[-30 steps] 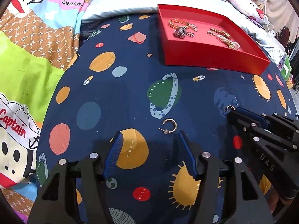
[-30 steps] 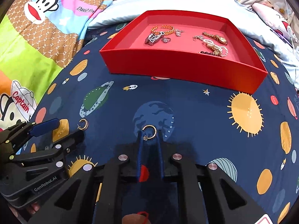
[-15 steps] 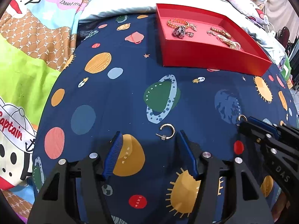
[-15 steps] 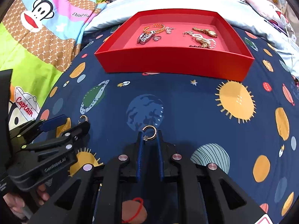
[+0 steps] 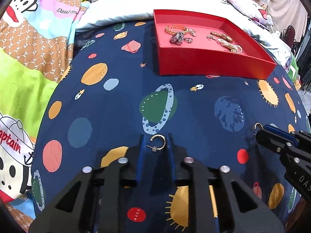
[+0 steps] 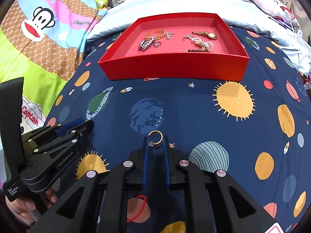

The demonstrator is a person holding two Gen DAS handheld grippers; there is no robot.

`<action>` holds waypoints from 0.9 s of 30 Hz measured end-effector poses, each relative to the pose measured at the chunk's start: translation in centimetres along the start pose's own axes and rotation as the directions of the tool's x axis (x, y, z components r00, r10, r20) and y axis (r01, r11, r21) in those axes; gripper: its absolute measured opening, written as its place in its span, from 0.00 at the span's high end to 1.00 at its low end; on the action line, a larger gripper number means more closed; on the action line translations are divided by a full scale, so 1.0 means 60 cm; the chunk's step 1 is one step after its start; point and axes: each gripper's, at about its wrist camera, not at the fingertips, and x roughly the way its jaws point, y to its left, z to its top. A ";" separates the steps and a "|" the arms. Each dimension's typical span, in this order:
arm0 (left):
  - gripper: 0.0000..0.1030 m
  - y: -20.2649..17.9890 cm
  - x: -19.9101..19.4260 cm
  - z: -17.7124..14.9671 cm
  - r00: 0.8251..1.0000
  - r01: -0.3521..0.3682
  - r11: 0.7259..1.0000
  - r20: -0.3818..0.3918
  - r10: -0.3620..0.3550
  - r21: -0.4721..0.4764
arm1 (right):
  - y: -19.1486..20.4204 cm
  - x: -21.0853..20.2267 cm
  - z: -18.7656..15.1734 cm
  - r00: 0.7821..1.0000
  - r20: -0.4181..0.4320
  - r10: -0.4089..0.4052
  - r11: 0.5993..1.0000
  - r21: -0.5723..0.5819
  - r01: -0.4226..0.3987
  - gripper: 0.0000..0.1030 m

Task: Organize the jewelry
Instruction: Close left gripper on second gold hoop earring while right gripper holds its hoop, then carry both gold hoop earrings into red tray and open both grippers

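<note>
Item 1. Bed, covered by a navy space-print sheet [image 6: 194,104]. Soft and yielding under load, so small pieces were likely to sink into the cloth a little; a cartoon-monkey quilt [image 6: 38,38] lay along its left side.

Item 2. Red tray [image 6: 175,68], shallow and stiff-walled, at the far end of the sheet, well apart from both tools. Judged the destination for loose pieces.

Item 3. Tray contents: an orange-gold chain bracelet [image 6: 155,33], a pearl bracelet [image 6: 203,43], a gold wristwatch [image 6: 206,34] and a small ring [image 6: 157,44]. Light, flexible, prone to tangling.

Item 4. Left tongs [image 5: 155,145], narrowed to the width of a hoop earring, blue pads at either side of it. Contact looked made, grip judged likely.

Item 5. Right tongs [image 6: 155,141], closed upon a second hoop earring, carried clear above the sheet.

Item 6. Gold hoop earring with post [image 5: 157,142], between the left tongs near the Saturn print. Very light, rigid, smooth metal, slippery; best taken across the band's outer edges, never by the thin post, which would probably bend.

Item 7. Studded hoop earring [image 6: 156,138], pinched at its lower half, open arc projecting beyond the tips. Textured band judged to hold better against the pads.
</note>
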 end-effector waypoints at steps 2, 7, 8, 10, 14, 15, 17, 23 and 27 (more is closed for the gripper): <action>0.81 0.000 -0.001 0.000 1.000 0.005 1.000 -0.003 -0.005 -0.005 | -0.001 -0.005 0.000 1.000 0.005 0.002 1.000 0.003 -0.002 0.88; 0.81 0.001 -0.012 0.001 1.000 0.025 0.999 -0.013 -0.025 -0.021 | -0.003 -0.024 0.003 1.000 0.028 0.008 1.000 0.008 -0.009 0.88; 0.81 -0.001 -0.016 0.002 1.000 0.027 0.999 -0.010 -0.027 -0.021 | -0.004 -0.031 0.005 0.999 0.035 0.010 1.000 0.008 -0.010 0.88; 0.81 -0.006 -0.033 0.007 1.000 0.029 0.999 -0.001 -0.029 -0.014 | -0.004 -0.046 0.010 0.998 0.054 0.013 1.000 0.010 -0.014 0.88; 0.81 -0.012 -0.069 0.031 0.998 0.062 0.998 0.035 -0.061 -0.023 | -0.009 -0.075 0.026 0.996 0.092 0.014 1.000 0.013 -0.015 0.88; 0.81 -0.016 -0.081 0.041 0.996 0.069 0.997 0.052 -0.067 -0.020 | -0.010 -0.082 0.030 0.995 0.103 0.014 1.000 0.016 -0.016 0.88; 0.81 -0.022 -0.102 0.059 0.994 0.077 0.997 0.085 -0.075 -0.012 | -0.014 -0.098 0.043 0.992 0.128 0.014 1.000 0.015 -0.016 0.88; 0.81 -0.051 -0.146 0.138 0.978 0.117 0.993 0.173 -0.118 0.015 | -0.022 -0.131 0.098 0.979 0.203 0.005 1.000 -0.005 -0.004 0.88; 0.81 -0.069 -0.149 0.195 0.968 0.123 0.992 0.218 -0.127 0.032 | -0.032 -0.142 0.144 0.969 0.246 0.000 1.000 -0.017 0.005 0.88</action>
